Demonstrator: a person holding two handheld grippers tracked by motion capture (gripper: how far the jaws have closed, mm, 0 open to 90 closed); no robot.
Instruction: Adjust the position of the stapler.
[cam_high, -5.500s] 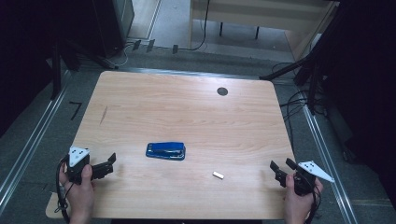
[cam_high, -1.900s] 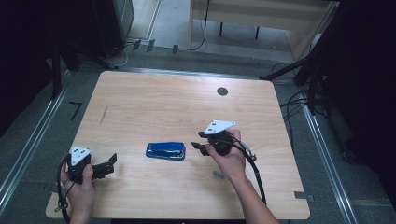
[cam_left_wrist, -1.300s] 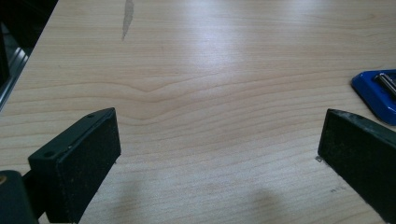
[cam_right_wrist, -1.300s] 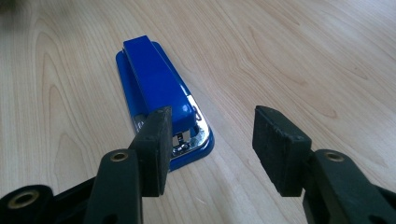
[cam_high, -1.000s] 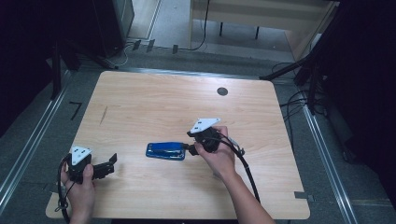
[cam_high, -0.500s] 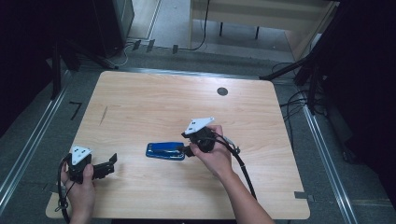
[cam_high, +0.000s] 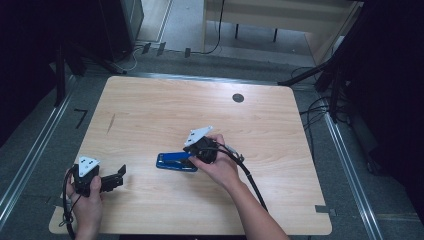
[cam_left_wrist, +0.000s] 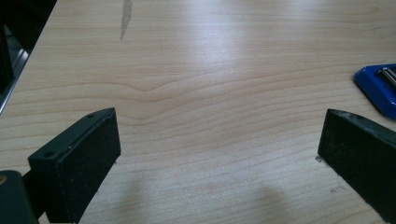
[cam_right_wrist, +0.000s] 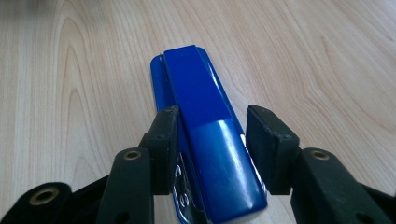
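Now the right gripper (cam_right_wrist: 212, 149) straddles the blue stapler (cam_right_wrist: 205, 140) on the desk (cam_high: 150, 110), jaws just closing, not yet clamped; the left gripper (cam_left_wrist: 219, 154) rests with jaws wide apart.

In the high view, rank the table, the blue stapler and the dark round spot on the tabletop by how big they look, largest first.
1. The table, by far the largest.
2. The blue stapler, partly covered at its right end by the right gripper.
3. The dark round spot, smallest; it lies farther from the camera, but the gap looks too wide for that to change the order.
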